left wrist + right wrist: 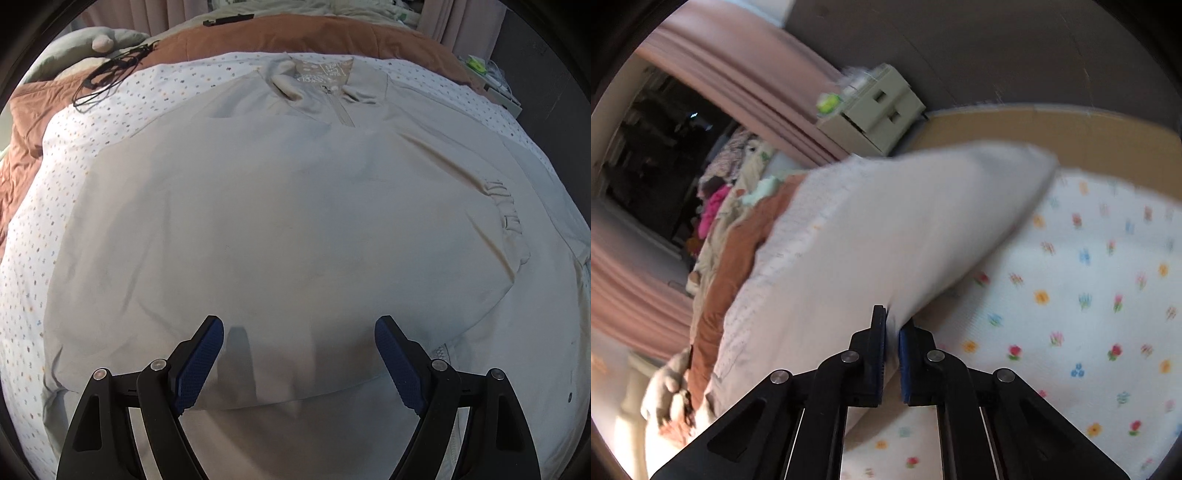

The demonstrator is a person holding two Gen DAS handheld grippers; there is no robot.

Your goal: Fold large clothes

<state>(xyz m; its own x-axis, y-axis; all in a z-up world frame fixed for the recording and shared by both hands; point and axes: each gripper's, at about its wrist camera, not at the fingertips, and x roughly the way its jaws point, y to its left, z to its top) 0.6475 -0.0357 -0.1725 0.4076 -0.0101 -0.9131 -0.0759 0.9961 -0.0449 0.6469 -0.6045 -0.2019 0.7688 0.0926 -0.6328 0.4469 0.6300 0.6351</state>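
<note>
Beige jacket pinched by right gripper.

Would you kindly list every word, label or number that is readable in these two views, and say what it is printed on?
None can be read.
Neck label of the beige zip-collar garment: there is print on the label, too small and blurred to make out.
Raised marks near the garment's right edge: possibly lettering, illegible.
Right wrist view: motion-blurred, no text visible.

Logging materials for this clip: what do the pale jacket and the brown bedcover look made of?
Jacket: thin, smooth woven fabric, matte, possibly a nylon or cotton blend; it lies in soft, shallow creases. Brown bedcover: padded, quilted-looking textile, matte, with puffy folds.
</note>
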